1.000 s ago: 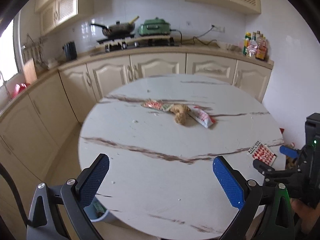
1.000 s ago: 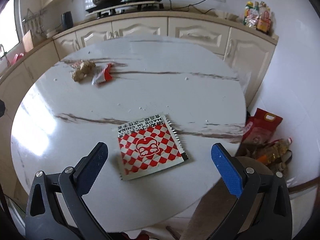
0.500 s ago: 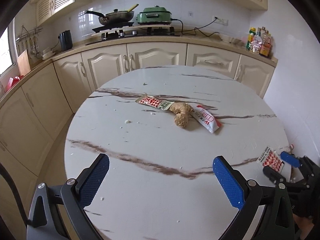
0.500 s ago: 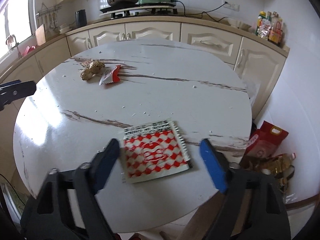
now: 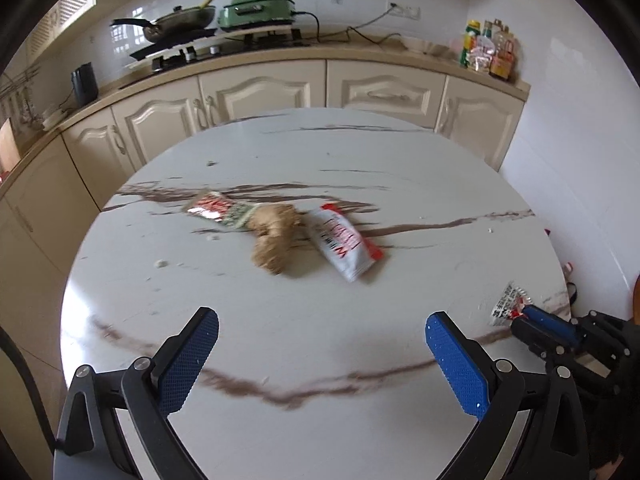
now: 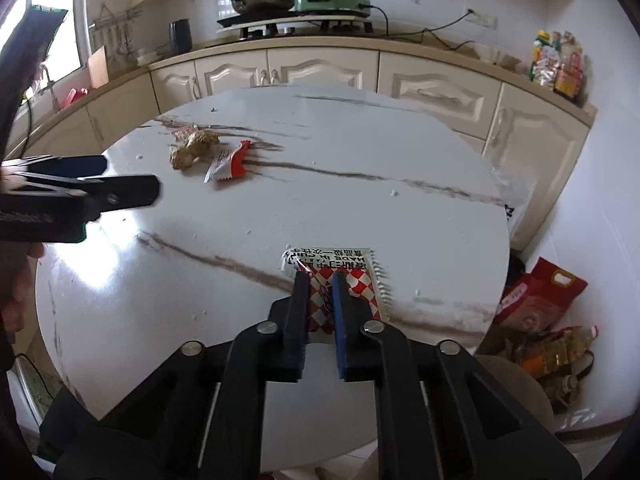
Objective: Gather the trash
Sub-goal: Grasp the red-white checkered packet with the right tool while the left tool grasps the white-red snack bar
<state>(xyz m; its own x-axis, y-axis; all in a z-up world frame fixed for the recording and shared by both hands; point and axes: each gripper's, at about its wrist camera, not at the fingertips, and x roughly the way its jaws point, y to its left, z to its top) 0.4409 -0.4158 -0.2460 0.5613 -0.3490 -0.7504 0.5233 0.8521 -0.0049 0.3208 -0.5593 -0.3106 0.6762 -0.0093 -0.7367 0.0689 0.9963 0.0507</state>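
Trash sits on a round white table (image 6: 400, 152) with brown streaks. One piece is a red and white checkered wrapper (image 6: 352, 276) near the table's edge. The right gripper (image 6: 321, 280) has its two fingers squeezed together on this wrapper, which bunches up between them. In the left wrist view the same wrapper (image 5: 508, 304) shows at the far right, pinched at the tip of the right gripper (image 5: 520, 316).

Farther out, near the middle of the table, lies a white and red packet (image 5: 344, 242). Just beside it is a lumpy brown piece of ginger (image 5: 274, 236), and touching the ginger's other side is a small red and green wrapper (image 5: 218, 210).

The left gripper (image 5: 322, 354) hangs over the table with its blue fingers far apart and nothing between them.

Behind the table stand cream cabinets (image 5: 260, 92), with a pan (image 5: 180, 24) and a green cooker (image 5: 260, 4) on top. On the floor by the table lies a red bag (image 6: 536, 296).
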